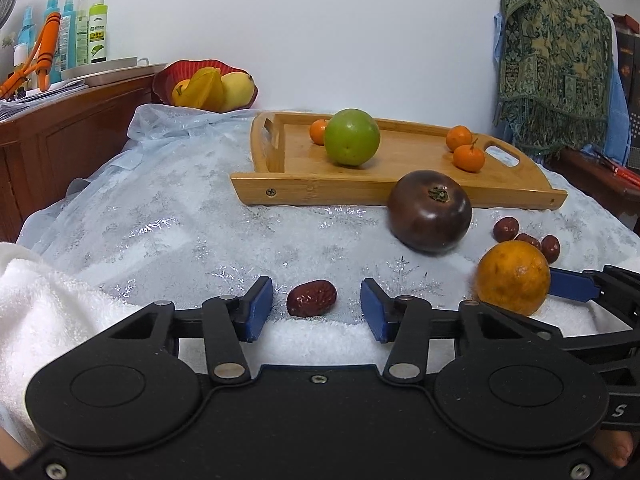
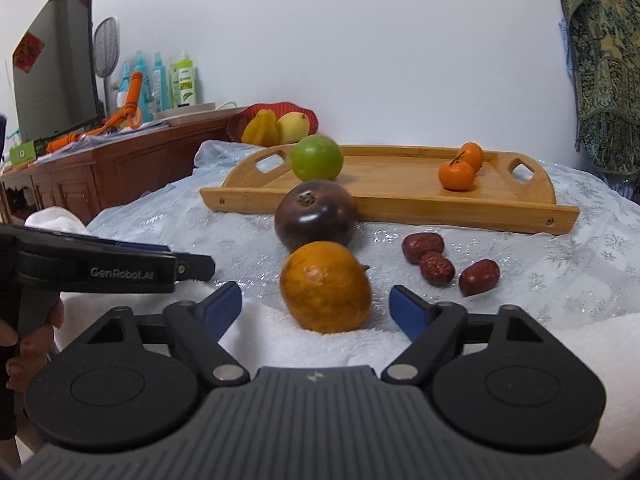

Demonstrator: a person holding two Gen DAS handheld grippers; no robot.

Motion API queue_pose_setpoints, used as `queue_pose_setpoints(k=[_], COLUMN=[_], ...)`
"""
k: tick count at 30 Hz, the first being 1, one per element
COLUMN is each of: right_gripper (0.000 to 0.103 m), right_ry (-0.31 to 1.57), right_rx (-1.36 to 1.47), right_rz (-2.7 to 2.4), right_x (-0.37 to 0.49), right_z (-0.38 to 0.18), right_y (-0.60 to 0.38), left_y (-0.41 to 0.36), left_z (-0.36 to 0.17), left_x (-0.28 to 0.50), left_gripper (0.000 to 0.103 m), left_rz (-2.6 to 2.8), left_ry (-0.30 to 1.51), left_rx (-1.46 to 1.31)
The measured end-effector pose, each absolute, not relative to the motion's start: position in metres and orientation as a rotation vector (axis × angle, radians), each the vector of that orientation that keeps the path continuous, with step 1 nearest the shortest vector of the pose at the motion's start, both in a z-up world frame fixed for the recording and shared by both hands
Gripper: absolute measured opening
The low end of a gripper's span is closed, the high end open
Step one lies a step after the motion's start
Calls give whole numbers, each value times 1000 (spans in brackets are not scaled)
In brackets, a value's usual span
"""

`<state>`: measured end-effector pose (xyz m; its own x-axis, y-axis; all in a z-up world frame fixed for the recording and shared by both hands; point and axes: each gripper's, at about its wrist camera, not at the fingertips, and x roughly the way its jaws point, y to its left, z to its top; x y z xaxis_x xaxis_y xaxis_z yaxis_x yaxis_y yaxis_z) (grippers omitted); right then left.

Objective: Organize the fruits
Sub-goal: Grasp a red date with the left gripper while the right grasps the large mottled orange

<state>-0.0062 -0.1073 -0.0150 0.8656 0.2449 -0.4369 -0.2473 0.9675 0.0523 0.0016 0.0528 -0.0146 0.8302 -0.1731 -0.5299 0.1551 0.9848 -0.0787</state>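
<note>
Before the tray (image 1: 400, 196): left gripper (image 1: 316, 304) gaping around a date (image 1: 311, 303), right gripper (image 2: 316, 306) gaping around the orange (image 2: 326, 286), neither squeezing, likely poised for pickup.

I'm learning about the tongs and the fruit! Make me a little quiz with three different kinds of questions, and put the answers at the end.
1. True or false: the green fruit sits on the wooden tray.
2. Multiple choice: which fruit lies between the fingers of the open right tongs? A) the dark purple fruit B) the big orange fruit C) a small tangerine
3. Fill in: the open left tongs point at a single red ____ on the cloth.

Key: 1 true; 2 B; 3 date.
</note>
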Motion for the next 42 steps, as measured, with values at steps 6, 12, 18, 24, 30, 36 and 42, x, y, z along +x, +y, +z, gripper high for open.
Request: queue_pose_setpoints(k=[6, 12, 18, 24, 30, 36, 42], right_gripper=[66, 55, 54, 52, 51, 51, 51], right_ry=[473, 479, 482, 473, 458, 438, 419], right_rx=[39, 33, 21, -13, -14, -2, 19], right_rz=[242, 216, 210, 194, 186, 171, 146], right_x=[-2, 2, 4, 7, 6, 7, 19], right_z=[-14, -18, -19, -22, -20, -15, -1], right_y=[-110, -108, -105, -99, -99, -103, -114], left_y=[50, 50, 46, 41, 38, 33, 24], left_z=[-15, -16, -17, -18, -14, -1, 17], left_x=[6, 7, 9, 5, 2, 2, 15], left_gripper=[46, 47, 46, 25, 25, 25, 25], left_rz=[-174, -169, -161, -174, -161, -174, -194], left_ry=[571, 572, 571, 558, 545, 499, 458], left_rx=[-42, -44, -25, 4, -2, -7, 17])
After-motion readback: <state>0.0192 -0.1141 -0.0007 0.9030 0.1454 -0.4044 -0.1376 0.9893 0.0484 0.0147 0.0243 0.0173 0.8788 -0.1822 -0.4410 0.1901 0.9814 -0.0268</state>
